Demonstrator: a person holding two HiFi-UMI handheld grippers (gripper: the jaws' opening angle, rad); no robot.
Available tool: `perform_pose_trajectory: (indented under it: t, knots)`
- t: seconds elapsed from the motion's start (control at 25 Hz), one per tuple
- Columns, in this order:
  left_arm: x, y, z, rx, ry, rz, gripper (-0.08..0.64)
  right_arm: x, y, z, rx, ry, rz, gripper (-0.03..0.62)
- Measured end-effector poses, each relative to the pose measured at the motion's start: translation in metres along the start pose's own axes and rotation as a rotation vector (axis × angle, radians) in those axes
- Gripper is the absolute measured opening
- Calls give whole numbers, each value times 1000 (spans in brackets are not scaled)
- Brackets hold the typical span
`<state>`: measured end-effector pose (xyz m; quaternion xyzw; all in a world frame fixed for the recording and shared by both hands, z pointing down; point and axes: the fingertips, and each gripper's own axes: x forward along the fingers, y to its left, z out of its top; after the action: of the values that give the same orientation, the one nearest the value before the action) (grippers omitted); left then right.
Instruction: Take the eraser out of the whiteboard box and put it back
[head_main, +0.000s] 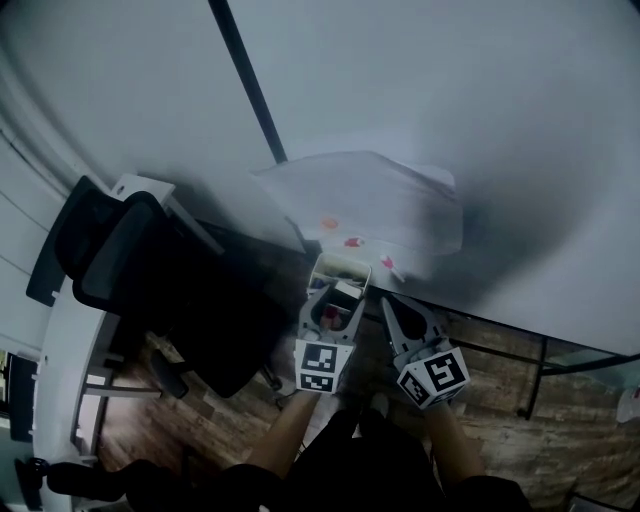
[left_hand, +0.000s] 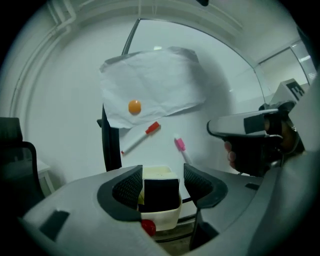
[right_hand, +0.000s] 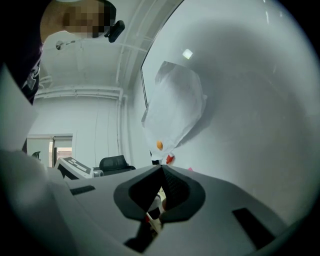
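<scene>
The eraser (left_hand: 161, 192), a cream block with a black felt face, stands in the white whiteboard box (left_hand: 162, 219) fixed below the whiteboard. My left gripper (left_hand: 161, 186) straddles it with the jaws apart; a gap shows beside the right pad. In the head view the left gripper (head_main: 338, 293) reaches into the box (head_main: 340, 266). Just right of the box, my right gripper (head_main: 388, 305) points level at the board. Its jaws meet at the tips (right_hand: 161, 172) with nothing between them.
A crumpled paper sheet (left_hand: 150, 82) hangs on the whiteboard under an orange magnet (left_hand: 134, 106). A red marker (left_hand: 142, 136) and a pink marker (left_hand: 181, 148) stick to the board. A black office chair (head_main: 150, 280) and a white desk (head_main: 60, 330) stand at the left.
</scene>
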<state>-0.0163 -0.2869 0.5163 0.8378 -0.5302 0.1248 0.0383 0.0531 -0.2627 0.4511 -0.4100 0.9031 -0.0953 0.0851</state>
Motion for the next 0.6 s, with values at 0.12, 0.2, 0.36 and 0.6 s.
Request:
perform_pose_trajectory:
  t: [0.12, 0.2, 0.36, 0.6]
  knots:
    - [11, 0, -15, -3, 64, 29, 253, -1, -4, -3, 5, 8, -11, 3]
    - [16, 2, -21, -1, 89, 45, 259, -2, -6, -4, 6, 9, -17, 3]
    - [23, 4, -29, 6, 129, 55, 259, -5, -11, -5, 13, 9, -31, 3]
    - [26, 4, -28, 16, 126, 53, 258, -4, -14, -6, 15, 10, -35, 3]
